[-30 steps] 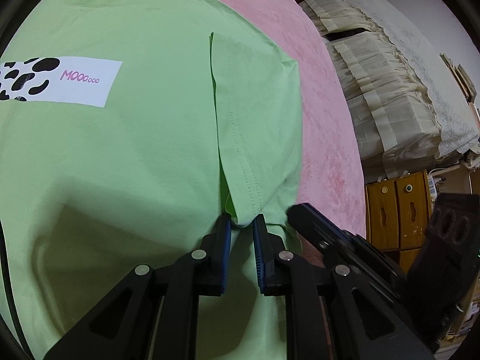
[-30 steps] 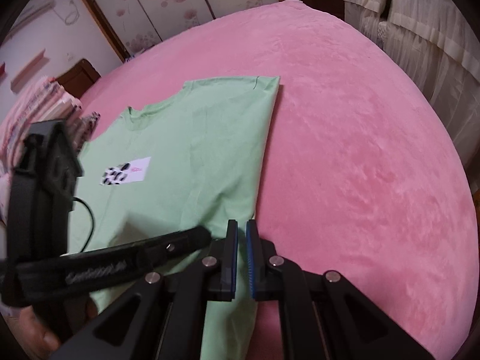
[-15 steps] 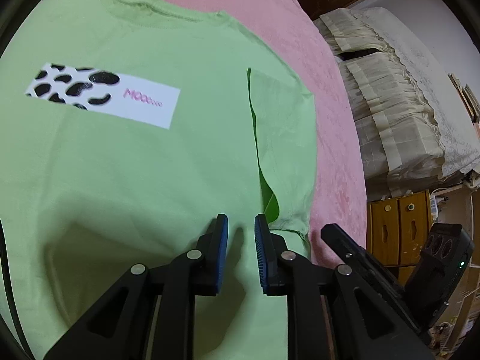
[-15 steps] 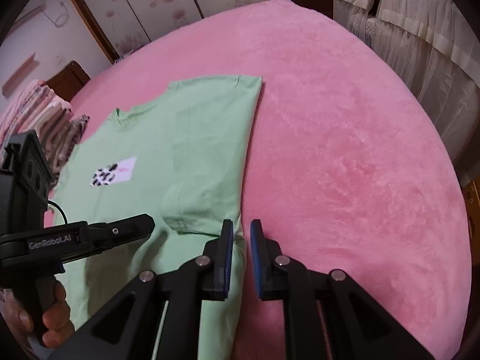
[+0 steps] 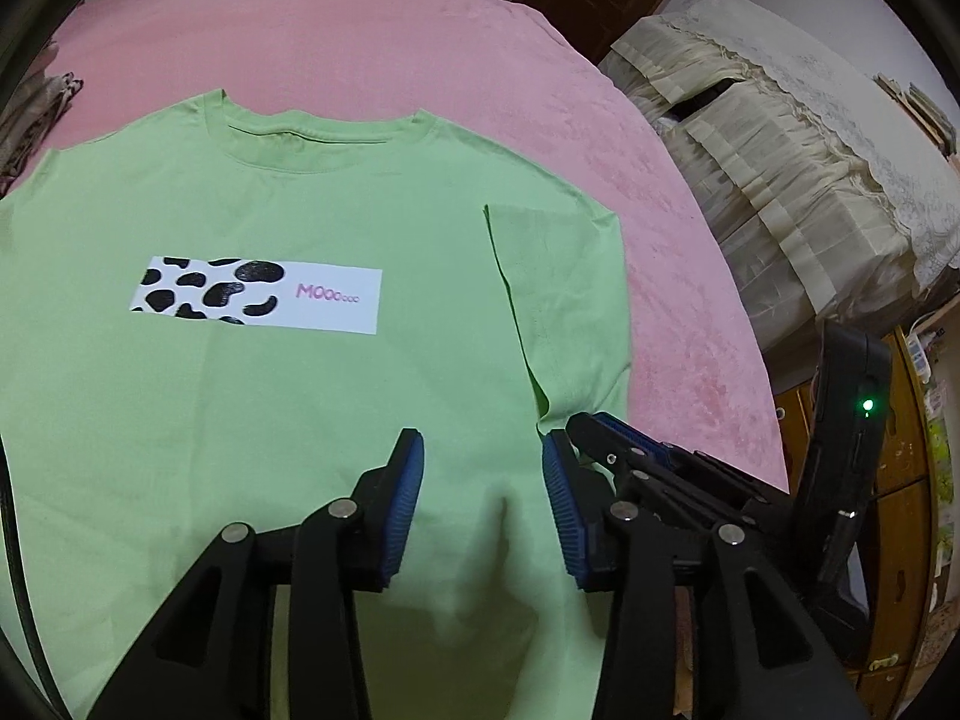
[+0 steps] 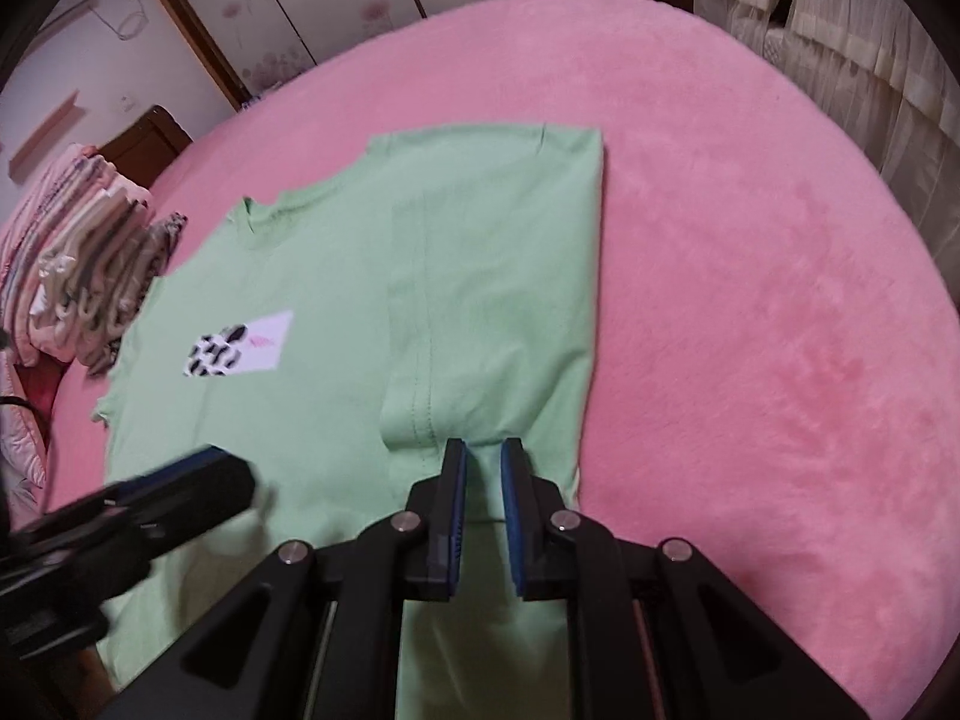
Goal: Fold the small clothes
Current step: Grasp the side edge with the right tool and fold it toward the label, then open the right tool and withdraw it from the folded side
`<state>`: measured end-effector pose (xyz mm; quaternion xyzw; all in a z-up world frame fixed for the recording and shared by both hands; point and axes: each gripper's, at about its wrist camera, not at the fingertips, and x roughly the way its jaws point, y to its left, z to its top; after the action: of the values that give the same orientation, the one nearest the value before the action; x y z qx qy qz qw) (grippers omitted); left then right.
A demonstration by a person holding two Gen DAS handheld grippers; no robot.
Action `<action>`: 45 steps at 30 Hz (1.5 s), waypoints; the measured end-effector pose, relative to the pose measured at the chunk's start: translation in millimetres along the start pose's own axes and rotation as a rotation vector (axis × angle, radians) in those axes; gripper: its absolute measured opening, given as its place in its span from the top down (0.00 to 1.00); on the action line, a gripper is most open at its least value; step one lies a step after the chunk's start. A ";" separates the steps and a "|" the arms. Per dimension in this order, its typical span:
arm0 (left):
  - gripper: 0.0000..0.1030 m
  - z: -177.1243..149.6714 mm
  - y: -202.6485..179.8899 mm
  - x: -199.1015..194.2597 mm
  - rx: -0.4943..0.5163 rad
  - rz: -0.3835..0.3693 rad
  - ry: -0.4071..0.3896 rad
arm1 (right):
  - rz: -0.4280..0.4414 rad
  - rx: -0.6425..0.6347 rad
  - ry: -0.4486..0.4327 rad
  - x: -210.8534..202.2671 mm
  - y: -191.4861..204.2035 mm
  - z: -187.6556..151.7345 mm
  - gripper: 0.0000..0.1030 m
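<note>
A light green T-shirt (image 5: 240, 210) (image 6: 330, 276) lies flat, front up, on the pink bed, showing a white cow-spot print (image 5: 258, 294) (image 6: 240, 345). Its right sleeve (image 5: 564, 300) (image 6: 492, 300) is folded inward over the body. My left gripper (image 5: 483, 441) hovers above the shirt's lower middle; its jaws are opening and nothing is between them. My right gripper (image 6: 483, 450) stands just below the folded sleeve's hem, its jaws a narrow gap apart, with only the flat shirt showing beneath. Each gripper shows in the other's view: right gripper (image 5: 630, 450), left gripper (image 6: 180, 492).
The pink bed cover (image 5: 360, 42) (image 6: 750, 300) stretches wide to the right of the shirt. A stack of folded clothes (image 6: 78, 252) sits at the bed's far left. Cream-draped furniture (image 5: 780, 180) and wooden drawers (image 5: 900, 510) stand beyond the bed's right edge.
My left gripper has lifted away from the sleeve's hem and its jaws have spread wide. My right gripper's jaws have parted slightly, and it has shifted over the folded sleeve's lower end.
</note>
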<state>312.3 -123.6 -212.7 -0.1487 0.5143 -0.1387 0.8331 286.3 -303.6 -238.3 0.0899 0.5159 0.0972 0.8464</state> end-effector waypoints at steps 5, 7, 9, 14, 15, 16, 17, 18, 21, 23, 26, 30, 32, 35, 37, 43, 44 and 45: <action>0.57 -3.4 8.5 -8.7 -0.018 0.004 0.002 | -0.021 -0.050 -0.007 -6.6 18.0 -4.0 0.86; 0.52 -4.7 14.4 -16.8 -0.021 0.010 -0.001 | -0.009 -0.059 -0.004 -11.6 24.7 -6.3 0.86; 0.48 -6.4 18.7 -25.6 -0.024 0.014 -0.014 | -0.017 -0.071 -0.013 -19.3 33.0 -10.3 0.86; 0.43 -12.4 31.0 -59.9 -0.016 0.038 -0.060 | 0.000 -0.057 -0.042 -44.3 52.2 -24.0 0.86; 0.40 -13.7 32.5 -66.4 -0.012 0.043 -0.066 | 0.006 -0.041 -0.052 -51.4 55.2 -27.5 0.86; 0.37 -14.7 33.3 -73.2 -0.008 0.048 -0.074 | 0.014 -0.021 -0.064 -59.8 58.6 -31.4 0.86; 0.36 -15.9 34.6 -81.4 -0.002 0.055 -0.084 | 0.019 -0.005 -0.076 -68.0 62.1 -35.0 0.86; 0.35 -17.6 35.5 -92.6 0.009 0.064 -0.098 | 0.021 0.009 -0.088 -75.1 65.0 -38.1 0.86; 0.31 -22.5 37.5 -119.1 0.034 0.086 -0.133 | 0.002 0.040 -0.128 -99.8 77.7 -50.1 0.86; 0.28 -27.2 38.7 -136.9 0.045 0.098 -0.156 | -0.016 0.055 -0.152 -116.4 86.7 -58.8 0.86; 0.23 -33.8 42.1 -164.1 0.061 0.115 -0.190 | -0.018 0.073 -0.179 -138.4 97.5 -70.3 0.86; 0.16 -43.4 49.3 -198.7 0.081 0.140 -0.233 | -0.022 0.074 -0.210 -161.6 111.8 -80.8 0.80; 0.13 -47.3 54.1 -211.9 0.083 0.150 -0.252 | -0.023 0.069 -0.220 -169.4 121.5 -84.0 0.77; 0.10 -52.3 67.3 -229.8 0.076 0.167 -0.274 | -0.018 0.052 -0.227 -176.5 136.6 -87.1 0.77; 0.09 -55.3 81.0 -242.8 0.069 0.187 -0.286 | -0.009 0.039 -0.227 -178.6 149.2 -87.8 0.76; 0.02 -58.1 128.2 -269.3 0.017 0.227 -0.316 | 0.002 -0.014 -0.240 -175.7 197.3 -84.6 0.68; 0.01 -57.8 138.2 -273.1 0.007 0.229 -0.318 | 0.002 -0.024 -0.249 -174.5 206.4 -83.0 0.64; 0.01 -57.4 147.1 -276.9 -0.004 0.233 -0.323 | 0.002 -0.035 -0.258 -172.9 215.4 -81.0 0.62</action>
<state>152.5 111.6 -68.8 -0.1100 0.3882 -0.0146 0.9149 121.0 -136.0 -72.6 0.0874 0.4009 0.0950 0.9070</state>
